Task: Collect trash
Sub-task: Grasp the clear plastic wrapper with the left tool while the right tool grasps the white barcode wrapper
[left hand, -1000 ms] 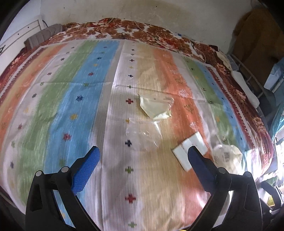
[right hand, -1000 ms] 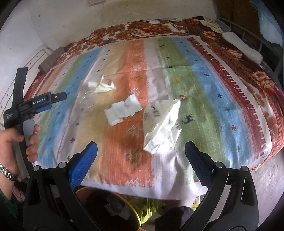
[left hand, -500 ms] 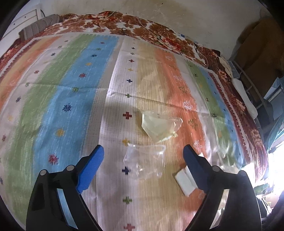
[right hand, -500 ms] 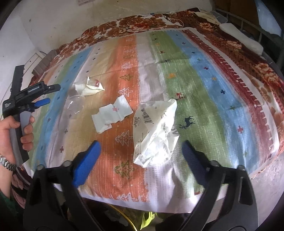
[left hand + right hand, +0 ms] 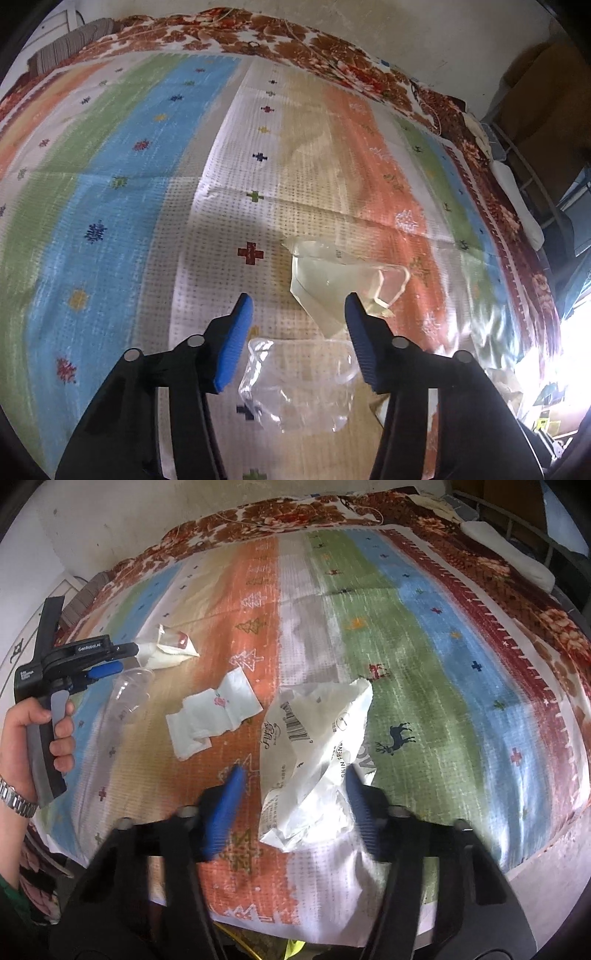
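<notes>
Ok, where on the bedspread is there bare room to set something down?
Free: the blue and green stripes left of the clear plastic cup, and the stripes right of the white printed bag. Crowded: the orange and beige middle, around the folded paper and crumpled wrapper.

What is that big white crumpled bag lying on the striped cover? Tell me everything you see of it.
The white bag looks like thin crinkled plastic packaging, empty and crumpled, printed with a barcode, a script logo and small dark lettering. It lies on the striped cover, across the orange, white and green stripes near the front edge. The right gripper straddles its lower part, jaws closing, pads apparently not yet pressing it.
</notes>
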Demonstrator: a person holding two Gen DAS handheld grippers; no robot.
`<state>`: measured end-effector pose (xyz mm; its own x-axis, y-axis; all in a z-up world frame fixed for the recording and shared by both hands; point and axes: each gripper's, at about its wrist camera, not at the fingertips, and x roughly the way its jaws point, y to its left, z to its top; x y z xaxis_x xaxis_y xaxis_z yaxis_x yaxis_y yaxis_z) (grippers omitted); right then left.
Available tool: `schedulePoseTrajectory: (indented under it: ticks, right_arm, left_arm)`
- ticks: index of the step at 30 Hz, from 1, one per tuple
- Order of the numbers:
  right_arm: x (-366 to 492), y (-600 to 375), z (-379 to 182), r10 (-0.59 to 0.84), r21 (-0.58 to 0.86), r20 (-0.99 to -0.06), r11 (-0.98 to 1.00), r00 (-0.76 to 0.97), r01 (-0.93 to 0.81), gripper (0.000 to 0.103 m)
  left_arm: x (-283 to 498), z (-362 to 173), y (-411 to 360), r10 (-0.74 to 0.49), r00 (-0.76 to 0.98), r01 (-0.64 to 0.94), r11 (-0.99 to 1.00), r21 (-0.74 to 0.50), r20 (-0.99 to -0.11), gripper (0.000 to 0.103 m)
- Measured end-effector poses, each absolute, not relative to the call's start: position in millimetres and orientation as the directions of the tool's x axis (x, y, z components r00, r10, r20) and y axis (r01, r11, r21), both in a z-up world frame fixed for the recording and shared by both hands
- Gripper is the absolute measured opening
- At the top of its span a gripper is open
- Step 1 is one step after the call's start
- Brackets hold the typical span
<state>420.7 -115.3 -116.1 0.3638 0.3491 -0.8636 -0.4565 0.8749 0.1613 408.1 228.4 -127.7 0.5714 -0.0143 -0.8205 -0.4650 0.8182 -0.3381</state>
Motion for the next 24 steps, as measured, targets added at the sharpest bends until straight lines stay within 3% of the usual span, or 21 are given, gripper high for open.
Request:
schedulePoseTrajectory:
  ticks: [3,5,9,11,18,24]
  right_arm:
    - [421.1,-112.7,-122.8,0.352,0.167,-0.868,0.871,0.350,-0.462,0.035]
    - [420.1,-110.9,-126.3,0.349,0.163,-0.872,0.869,0.343,-0.468,0.022]
    - [419.2,-108.5,-129.5,0.356,0.169,-0.875,0.859,0.328,-0.484,0.007]
    - [418.6,-107.9,-130.4,0.353,0.166,-0.878,0.859,0.323,-0.485,0.002]
    - [417.8,-108.9,-114.5,0.358,0.153,-0.864,0.856,0.353,-0.493,0.001]
    - [410.6,-109.7,-94.1,0.390,0.168,-0.843,0.845,0.371,-0.507,0.001]
  left_arm:
    - [414.0,-132.5,231.5,-0.015,0.576,-0.467,0.815,-0.344,-0.817,0.044]
    - [418.9,-134.3,231.7,-0.018,0.584,-0.459,0.817,-0.349,-0.811,0.039]
    - [426.8,-139.8,226.8,-0.021,0.563,-0.450,0.831,-0.328,-0.826,0.000]
    - [426.7,-137.5,223.1,0.007,0.562,-0.448,0.843,-0.298,-0.827,0.000]
    - [404.9,-95.8,229.0,0.031,0.650,-0.450,0.821,-0.351,-0.760,0.000]
    - [381.2,-60.8,213.7,0.064,0.670,-0.419,0.855,-0.306,-0.739,0.000]
